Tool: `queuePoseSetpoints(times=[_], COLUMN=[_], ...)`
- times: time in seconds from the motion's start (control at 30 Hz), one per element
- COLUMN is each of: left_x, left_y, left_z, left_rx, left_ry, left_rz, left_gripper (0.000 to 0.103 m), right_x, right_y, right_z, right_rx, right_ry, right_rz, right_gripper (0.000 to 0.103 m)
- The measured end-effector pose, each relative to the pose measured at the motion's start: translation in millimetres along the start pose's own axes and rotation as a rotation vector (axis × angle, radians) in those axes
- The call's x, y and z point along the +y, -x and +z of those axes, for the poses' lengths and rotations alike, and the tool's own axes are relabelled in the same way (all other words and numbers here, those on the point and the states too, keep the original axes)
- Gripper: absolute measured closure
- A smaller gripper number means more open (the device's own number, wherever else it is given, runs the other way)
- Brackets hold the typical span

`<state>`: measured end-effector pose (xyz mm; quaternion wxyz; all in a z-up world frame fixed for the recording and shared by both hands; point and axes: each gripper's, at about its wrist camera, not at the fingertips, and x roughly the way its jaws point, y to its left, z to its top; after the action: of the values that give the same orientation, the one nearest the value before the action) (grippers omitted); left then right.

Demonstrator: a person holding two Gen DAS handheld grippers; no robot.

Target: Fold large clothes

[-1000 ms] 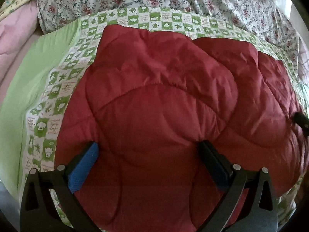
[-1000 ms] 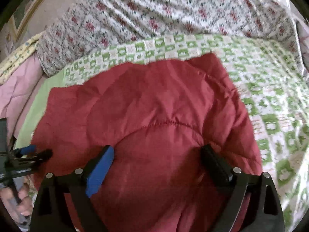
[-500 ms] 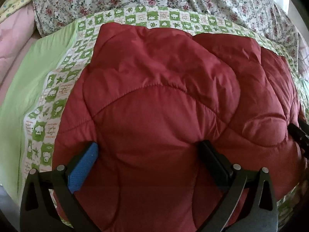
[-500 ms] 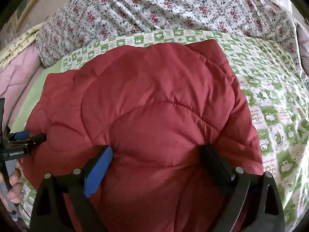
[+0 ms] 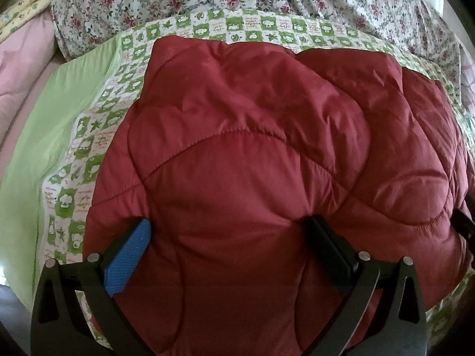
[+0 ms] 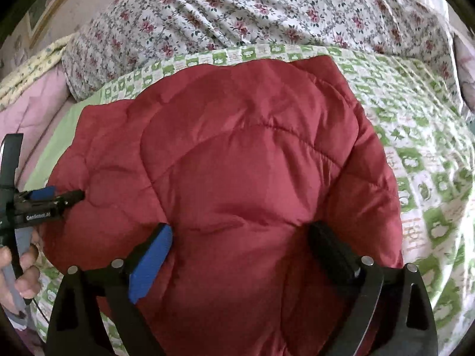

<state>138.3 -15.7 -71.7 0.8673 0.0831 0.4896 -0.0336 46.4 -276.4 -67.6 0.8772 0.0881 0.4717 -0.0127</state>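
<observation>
A dark red quilted jacket (image 5: 252,136) lies in a thick folded bundle on the green-and-white patterned sheet (image 5: 89,160). My left gripper (image 5: 228,222) is open, its fingers spread wide and pressed into the jacket's near edge, with padding bulging between them. My right gripper (image 6: 240,225) is open in the same way on the jacket (image 6: 246,160), further right. In the right wrist view the left gripper (image 6: 59,197) touches the jacket's left edge, held by a hand (image 6: 20,270). A dark part of the right gripper (image 5: 463,219) shows at the left wrist view's right rim.
A floral quilt (image 6: 252,12) is heaped along the far side of the bed. Pink bedding (image 5: 20,68) and a plain green strip (image 5: 38,148) lie to the left. The patterned sheet (image 6: 421,163) stretches out to the right of the jacket.
Both grippers have pushed forward into the jacket, which now fills more of each view. The left gripper sits higher along the jacket's left edge in the right wrist view.
</observation>
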Motion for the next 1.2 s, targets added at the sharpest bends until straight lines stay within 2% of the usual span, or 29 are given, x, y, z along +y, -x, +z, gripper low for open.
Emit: queuePoseSetpoints(times=[0.2, 0.37, 0.6, 0.87, 1.03, 1.2], left_x=[4, 9, 13, -1, -12, -16], left_y=[33, 57, 70, 72, 83, 99], left_z=[-20, -49, -98, -140, -153, -152], left_rx=[-0.030, -0.038, -0.006, 0.035, 0.024, 0.005], left_ry=[0.003, 0.004, -0.004, -0.060, -0.103, -0.133], left_rz=[0.019, 0.019, 0.002, 0.024, 0.037, 0.036], left_gripper=[0.000, 0.000, 0.000, 0.000, 0.000, 0.000], right_x=[0, 18, 35, 46, 51, 57], right_y=[31, 65, 87, 91, 96, 104], right_z=[-1, -14, -57, -103, -114, -115], right_rx=[-0.027, -0.042, 0.012, 0.097, 0.120, 0.118], right_ry=[-0.033, 0.024, 0.039, 0.064, 0.094, 0.134], right_rz=[0.037, 0.062, 0.119, 0.131, 0.119, 0.106], right_gripper=[0.009, 0.007, 0.007, 0.006, 0.006, 0.006])
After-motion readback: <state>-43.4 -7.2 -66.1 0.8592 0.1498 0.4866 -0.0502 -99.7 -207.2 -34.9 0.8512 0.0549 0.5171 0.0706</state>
